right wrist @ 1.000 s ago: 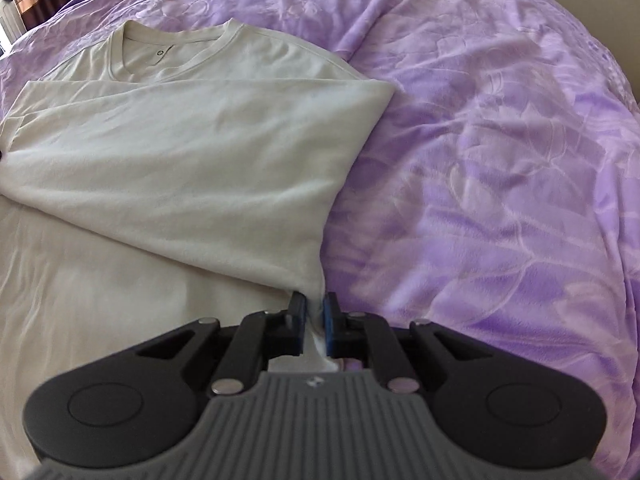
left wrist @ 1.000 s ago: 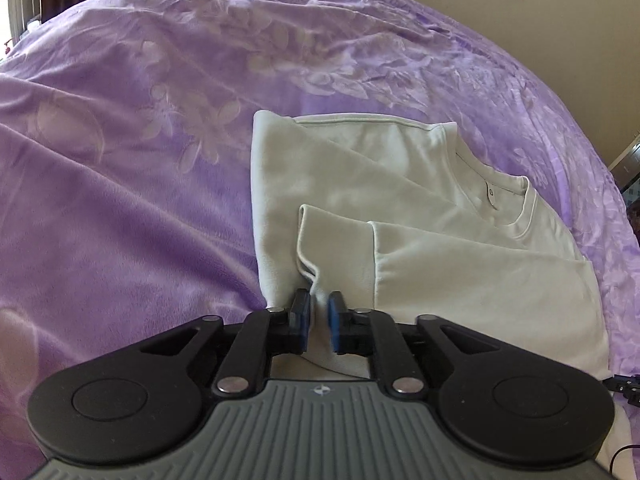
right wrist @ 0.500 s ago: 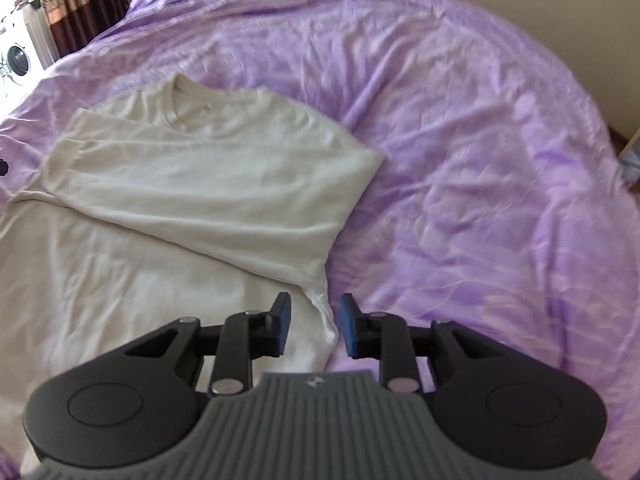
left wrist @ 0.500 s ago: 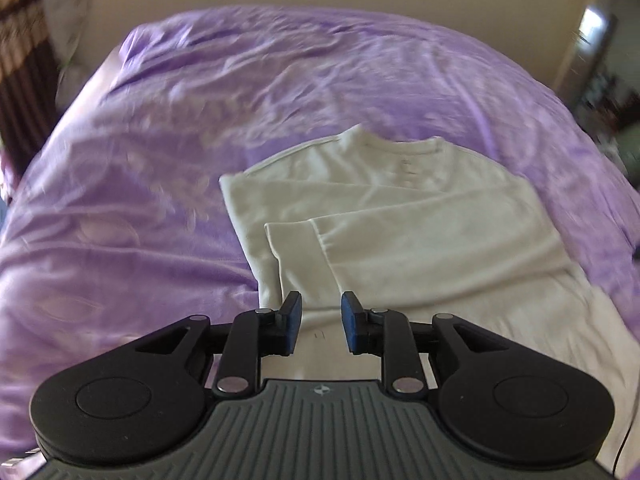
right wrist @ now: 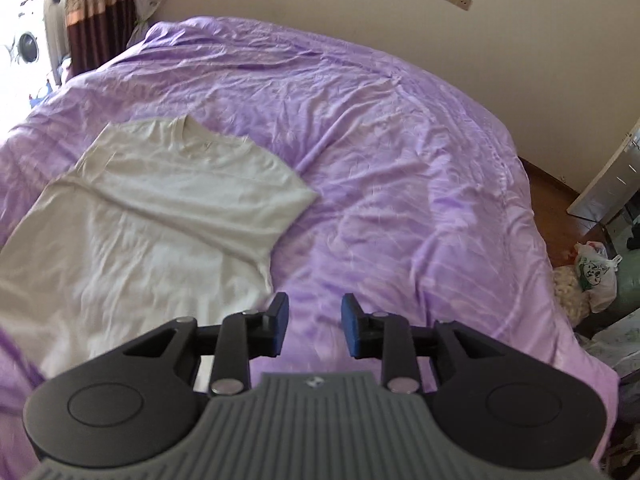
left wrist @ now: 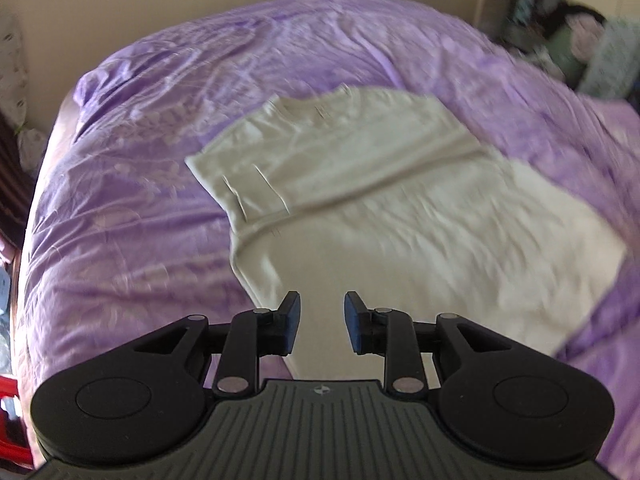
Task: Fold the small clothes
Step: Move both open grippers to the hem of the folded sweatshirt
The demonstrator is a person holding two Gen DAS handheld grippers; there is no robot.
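The pale shirt (left wrist: 400, 216) lies on the purple bedspread (right wrist: 400, 160), sleeves folded in; left gripper (left wrist: 322, 322) and right gripper (right wrist: 313, 324) hover above, jaws apart, holding nothing.

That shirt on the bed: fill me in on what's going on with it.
A person with a gripper in each hand is folding a pale shirt on a purple bedspread. Its sleeves are already folded in across the chest. The left gripper and the right gripper are both open, holding nothing, above the bed near the shirt's lower end. The bottom half is not yet folded up.
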